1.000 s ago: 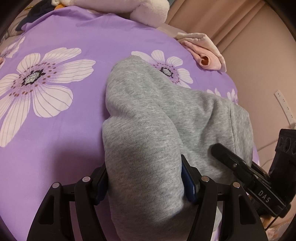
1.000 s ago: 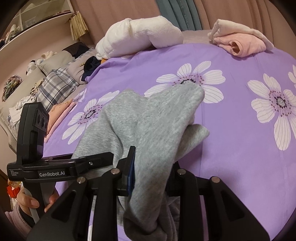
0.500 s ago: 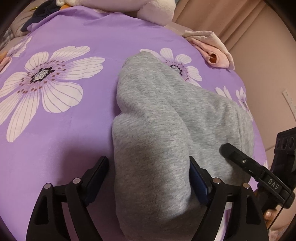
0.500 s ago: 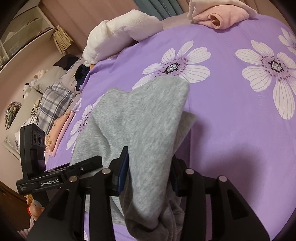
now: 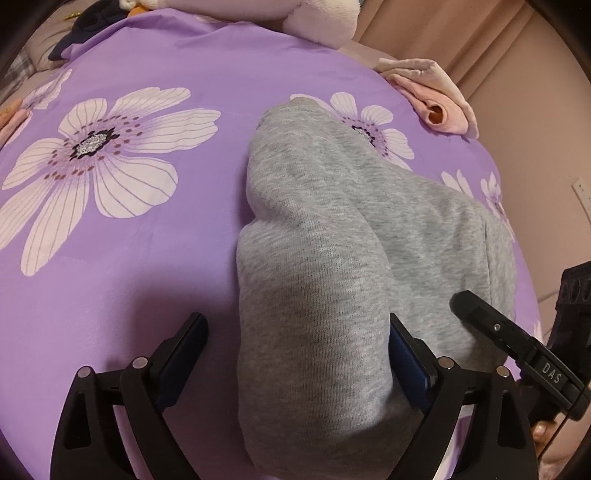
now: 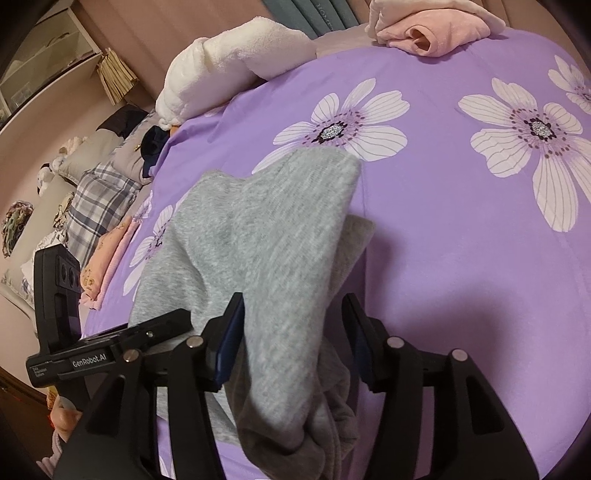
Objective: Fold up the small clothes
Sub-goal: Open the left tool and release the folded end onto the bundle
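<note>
A grey knit garment (image 5: 332, 236) lies folded over on the purple flowered bedspread (image 5: 110, 258). It also shows in the right wrist view (image 6: 266, 236). My left gripper (image 5: 295, 354) is open, with a clear gap between its left finger and the cloth; the cloth drapes between the jaws. My right gripper (image 6: 295, 332) is open too, with the garment's edge hanging loosely between its jaws and a gap at the right finger. The right gripper shows at the right edge of the left wrist view (image 5: 517, 347).
A folded pink garment (image 6: 436, 29) lies at the far edge of the bed. A white plush blanket (image 6: 229, 70) lies beside it. Plaid cloth (image 6: 99, 199) and pink folded clothes (image 6: 107, 258) lie at the bed's left side.
Both grippers have opened from around the grey garment. The cloth has sunk lower onto the bed and both grippers have drawn back slightly.
</note>
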